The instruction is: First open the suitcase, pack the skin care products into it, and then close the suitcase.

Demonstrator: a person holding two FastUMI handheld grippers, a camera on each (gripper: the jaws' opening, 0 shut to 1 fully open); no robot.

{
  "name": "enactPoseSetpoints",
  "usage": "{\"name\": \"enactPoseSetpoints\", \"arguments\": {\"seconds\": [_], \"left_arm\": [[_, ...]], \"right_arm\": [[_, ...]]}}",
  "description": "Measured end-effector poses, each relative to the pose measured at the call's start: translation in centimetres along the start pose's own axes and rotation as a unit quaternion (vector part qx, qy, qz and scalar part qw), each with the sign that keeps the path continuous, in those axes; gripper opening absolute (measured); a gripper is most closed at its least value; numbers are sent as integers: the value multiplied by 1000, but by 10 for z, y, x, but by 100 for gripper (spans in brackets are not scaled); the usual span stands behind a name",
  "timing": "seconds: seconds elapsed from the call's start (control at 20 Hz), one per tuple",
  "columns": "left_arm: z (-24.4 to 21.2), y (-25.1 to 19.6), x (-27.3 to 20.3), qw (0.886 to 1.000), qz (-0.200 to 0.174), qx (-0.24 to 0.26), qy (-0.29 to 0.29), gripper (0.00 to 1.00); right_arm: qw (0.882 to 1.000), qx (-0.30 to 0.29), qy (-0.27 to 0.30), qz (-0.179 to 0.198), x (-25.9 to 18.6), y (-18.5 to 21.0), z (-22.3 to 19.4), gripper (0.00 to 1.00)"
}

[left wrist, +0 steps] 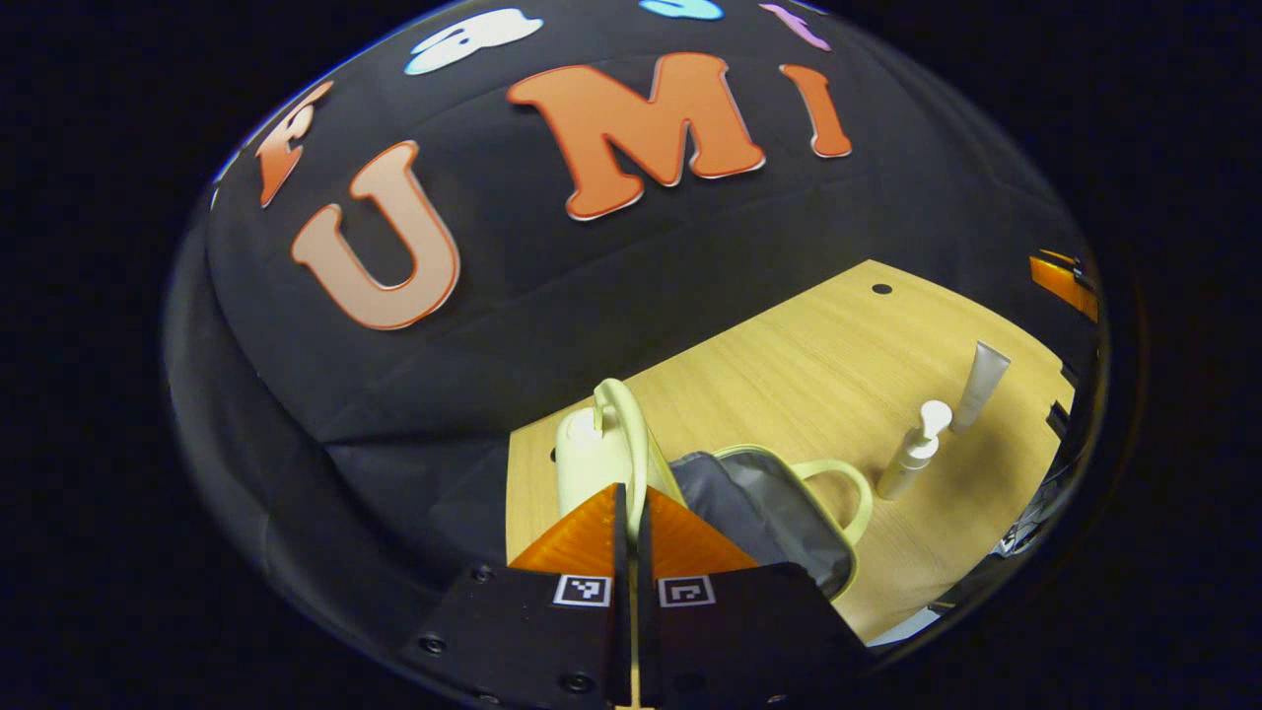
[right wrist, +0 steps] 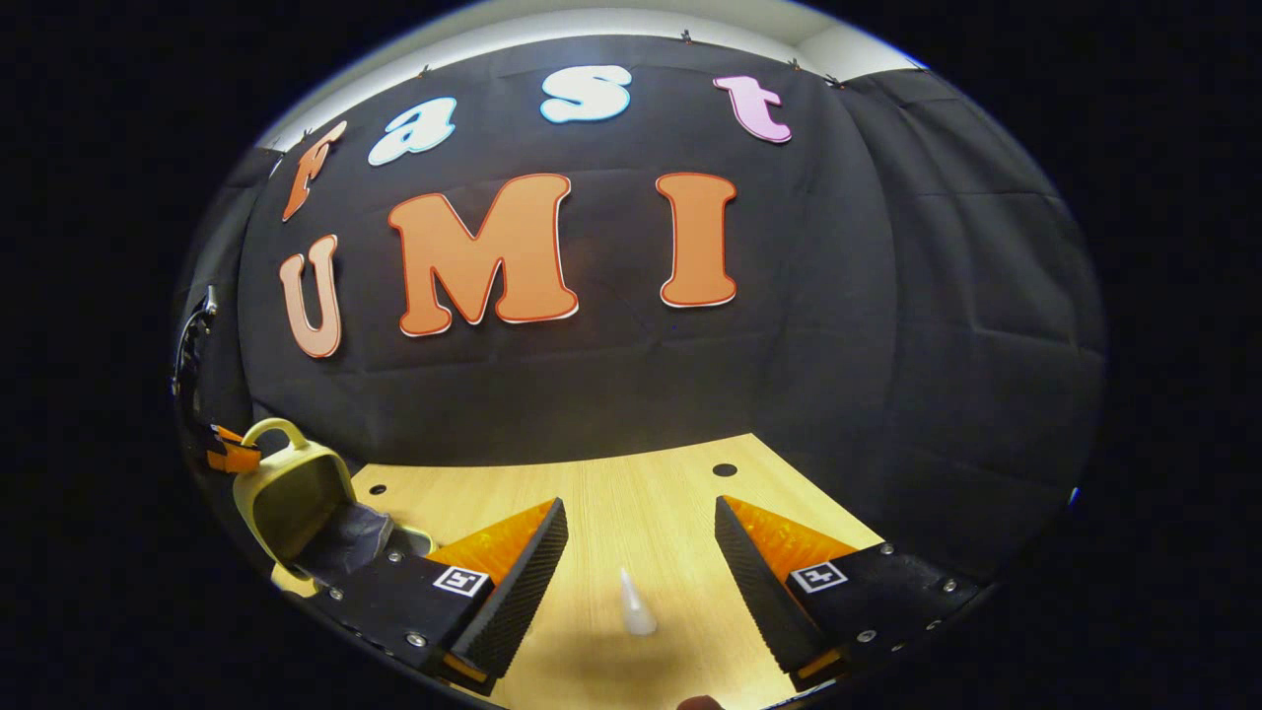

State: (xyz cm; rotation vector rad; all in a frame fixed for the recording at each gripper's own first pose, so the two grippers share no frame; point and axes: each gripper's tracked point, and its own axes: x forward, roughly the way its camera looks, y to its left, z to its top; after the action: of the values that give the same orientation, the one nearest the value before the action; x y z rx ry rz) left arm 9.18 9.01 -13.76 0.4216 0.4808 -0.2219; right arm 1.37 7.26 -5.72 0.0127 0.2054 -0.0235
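Observation:
A pale yellow-green suitcase (left wrist: 592, 459) stands on the wooden table (left wrist: 818, 355) with its lid raised and its grey lining (left wrist: 759, 508) showing. My left gripper (left wrist: 631, 493) is shut on the lid's handle (left wrist: 623, 419), which runs up between its fingers. To the right on the table stand a white pump bottle (left wrist: 917, 449) and a white tube (left wrist: 981, 387). My right gripper (right wrist: 641, 513) is open and low over the table, with a white tapered skin care item (right wrist: 636, 606) lying between its fingers, untouched. The suitcase (right wrist: 291, 493) sits at the far left in the right gripper view.
The black cloth wall rises close behind the table (right wrist: 641, 483). A round cable hole (left wrist: 881, 289) sits near the table's back edge. A second suitcase handle (left wrist: 843, 483) lies on the table by the open shell.

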Motion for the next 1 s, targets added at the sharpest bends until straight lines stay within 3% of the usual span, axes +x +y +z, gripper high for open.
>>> {"name": "enactPoseSetpoints", "arguments": {"seconds": [0.25, 0.5, 0.85, 1.0], "left_arm": [[-27, 42, 3, 998, -16, -64, 14, 3], [-66, 71, 25, 994, -34, -106, 14, 3], [-132, 80, 54, 972, -56, -222, 50, 4], [-151, 68, 65, 964, -63, -247, 73, 5]], "right_arm": [[1000, 11, -15, -9, -12, 50, 12, 95], [1000, 11, -27, 4, -22, 102, 17, 95], [1000, 11, -26, 10, -25, 137, 4, 95], [1000, 26, -3, 5, -21, 137, -15, 95]]}}
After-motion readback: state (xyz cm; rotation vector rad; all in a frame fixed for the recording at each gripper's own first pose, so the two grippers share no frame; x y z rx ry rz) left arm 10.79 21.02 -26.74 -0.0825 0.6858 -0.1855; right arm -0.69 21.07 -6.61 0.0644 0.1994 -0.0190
